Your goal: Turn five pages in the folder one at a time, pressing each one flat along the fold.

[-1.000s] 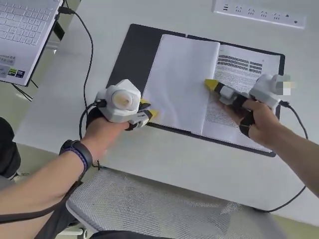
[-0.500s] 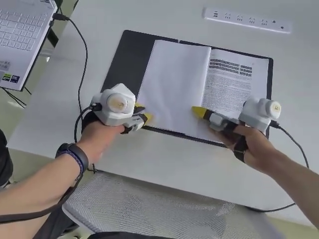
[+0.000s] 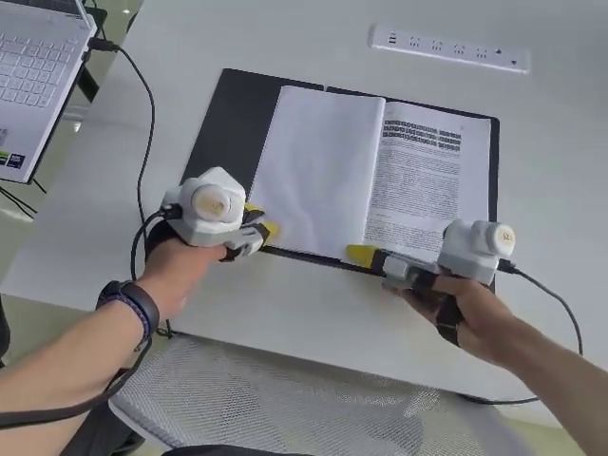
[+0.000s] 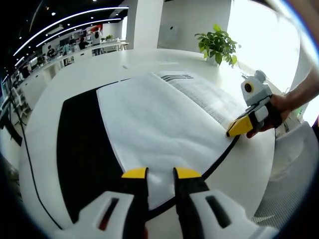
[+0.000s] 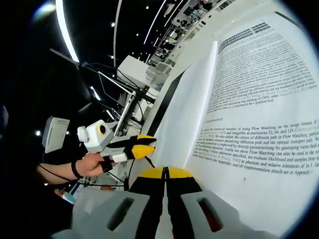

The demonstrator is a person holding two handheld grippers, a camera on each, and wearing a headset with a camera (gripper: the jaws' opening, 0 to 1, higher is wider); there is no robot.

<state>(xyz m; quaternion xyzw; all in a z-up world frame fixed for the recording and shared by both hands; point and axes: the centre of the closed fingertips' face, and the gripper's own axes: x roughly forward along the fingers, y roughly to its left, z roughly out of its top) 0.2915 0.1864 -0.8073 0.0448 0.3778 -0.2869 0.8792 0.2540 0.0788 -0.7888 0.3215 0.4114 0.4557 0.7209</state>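
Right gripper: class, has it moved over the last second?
Yes. The right gripper slid along the fold to the near edge of the folder.

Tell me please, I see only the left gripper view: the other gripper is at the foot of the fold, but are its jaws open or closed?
Observer: Closed. In the right gripper view, the right gripper has its two yellow tips pressed together, with nothing between them.
Operator: Thank you. What lies on the table past the far edge of the folder? My view does not reach there clearly.
Observer: In the head view, a white power strip lies on the table beyond the top edge of the folder, apart from it.
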